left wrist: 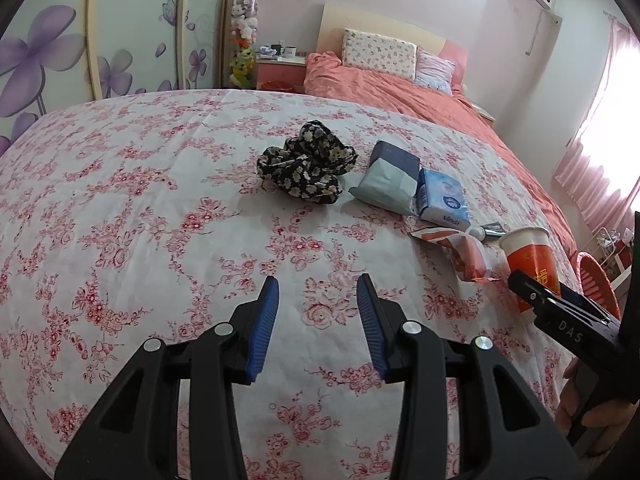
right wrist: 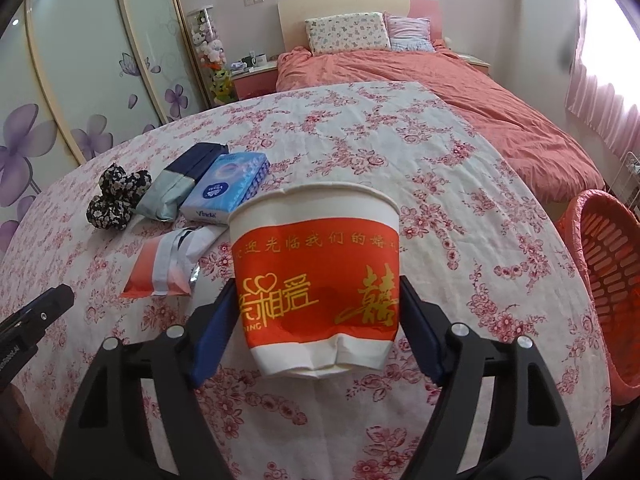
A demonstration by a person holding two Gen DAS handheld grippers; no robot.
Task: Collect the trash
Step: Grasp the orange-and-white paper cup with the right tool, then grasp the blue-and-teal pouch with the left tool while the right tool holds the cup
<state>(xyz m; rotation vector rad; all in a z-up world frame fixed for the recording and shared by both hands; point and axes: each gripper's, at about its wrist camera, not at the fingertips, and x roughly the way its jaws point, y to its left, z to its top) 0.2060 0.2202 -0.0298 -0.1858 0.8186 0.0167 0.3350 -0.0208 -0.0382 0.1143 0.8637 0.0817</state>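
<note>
A: Right gripper [right wrist: 316, 316] has the paper cup [right wrist: 316, 276] between its fingers [right wrist: 214, 320]. Blue pads sit against the lower red band on both sides, and the wall near the base shows a crease, so I read it as gripped (jaws wide only because the cup is wide).

B: Where is the cup relative to the bed?

A: Upright, at the near right part of the flowered bedspread [left wrist: 160, 208], close to the bed's right edge. Cannot tell whether its base is resting on the cloth or just off it. The orange basket [right wrist: 608, 280] stands just beyond that edge, on the floor.

B: Handling?

A: Light and thin-walled, looks empty though the inside is not visible. It crushes easily; the dent at the bottom says so. I judge the stiffer rolled rim a better hold than mid-wall, with light squeeze only.

B: Left gripper [left wrist: 318, 308]?

A: Partly open, nothing between its fingers, hovering over bare bedspread.

B: Other candidates?

A: Orange-and-white wrapper [left wrist: 460, 252] beside the cup, limp and slippery by the look of it, best pinched at a crumpled end. Tissue pack [left wrist: 440, 200], the blue-grey packet [left wrist: 388, 180] and the floral cloth bundle [left wrist: 308, 164] lie farther up (trash or not, unclear).
</note>
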